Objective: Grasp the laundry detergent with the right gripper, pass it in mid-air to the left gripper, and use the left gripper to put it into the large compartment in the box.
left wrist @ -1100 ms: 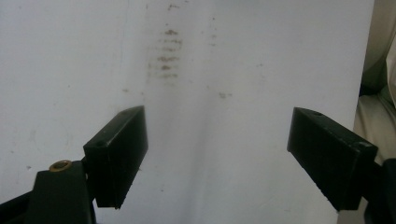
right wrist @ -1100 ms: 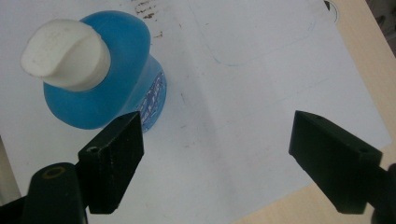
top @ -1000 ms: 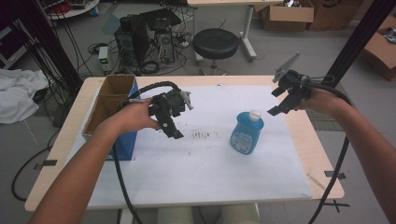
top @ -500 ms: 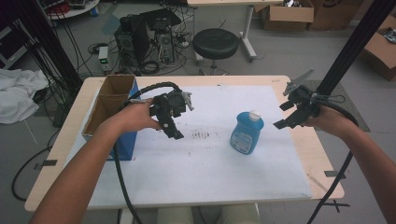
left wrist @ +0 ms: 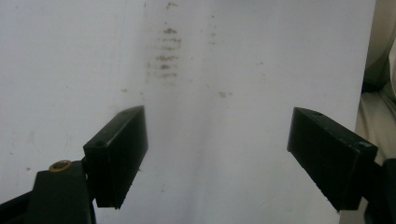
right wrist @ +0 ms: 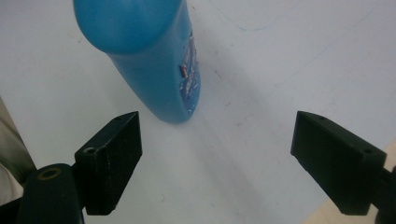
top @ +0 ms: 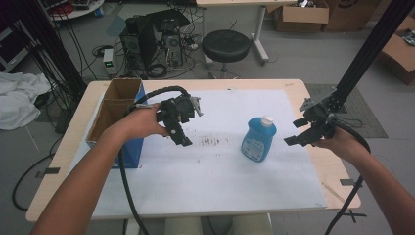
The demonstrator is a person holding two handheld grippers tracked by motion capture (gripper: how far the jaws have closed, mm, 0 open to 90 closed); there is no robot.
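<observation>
Blue bottle (top: 258, 140) stands between 2 wide-open, empty grippers: left (top: 182, 133), right (top: 296, 131).

The blue bottle (top: 258, 141) looks like smooth, glossy plastic, with a printed label on its side and a white plastic cap. The sheet (top: 210, 186) covering the table (top: 58, 181) is white, matt paper, smudged with dark marks near its middle. The table's bare edge looks like pale wood. The open box (top: 113, 105) at the left is brown cardboard, its outer face blue. Both grippers' jaws are matt black plastic.
</observation>
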